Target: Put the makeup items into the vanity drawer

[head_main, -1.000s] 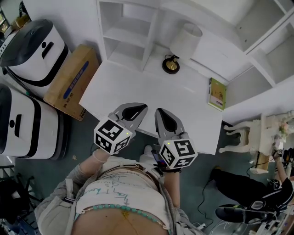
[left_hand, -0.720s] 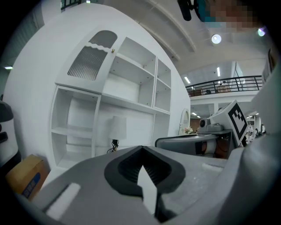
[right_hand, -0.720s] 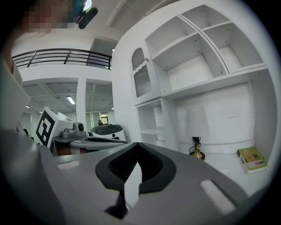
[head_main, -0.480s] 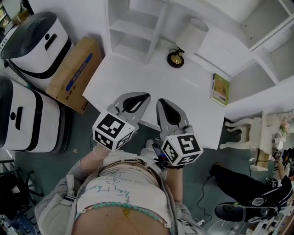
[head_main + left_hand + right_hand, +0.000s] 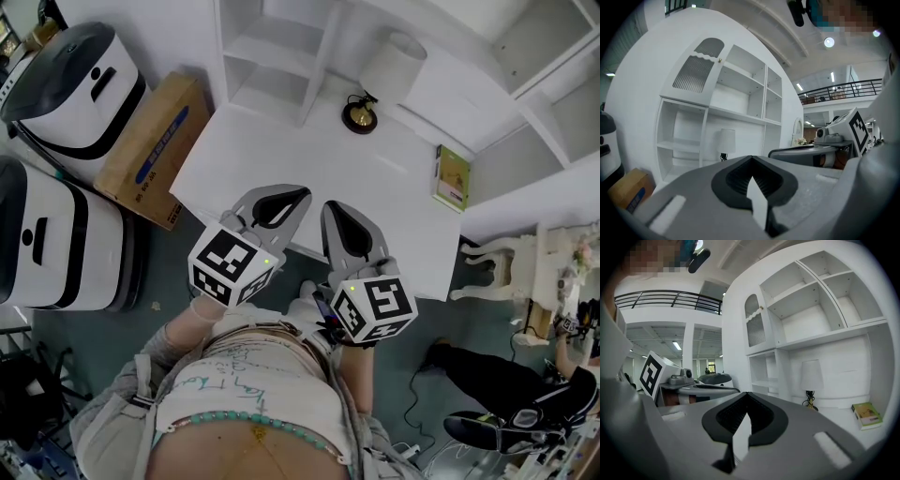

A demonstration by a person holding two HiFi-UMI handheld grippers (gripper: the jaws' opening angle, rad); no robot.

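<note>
No makeup items in any view: the vanity top (image 5: pixel 309 178) is bare white apart from a table lamp (image 5: pixel 389 73) at the back and a green book (image 5: pixel 452 178) near its right edge. I can't see the vanity drawer either. Its front would sit under the near edge, which the head view hides behind both grippers, and nothing reads as pulled out. Left gripper (image 5: pixel 286 202) and right gripper (image 5: pixel 342 223) hang side by side over that near edge, pointing nearly level at the shelf unit (image 5: pixel 272 56). Both gripper views show the jaws pressed together at the tips with nothing between the ribbed pads, only white surface through the slot. My read: this fits either the items already stowed and the drawer pushed home, or the items somewhere out of frame and the drawer shut. I can't tell which from here, so I won't call the step. Any pick or pull from this pose needs the jaws spread first, and I'd want the drawer front in sight. Cardboard box (image 5: pixel 150 150) on the floor at left is well clear.
</note>
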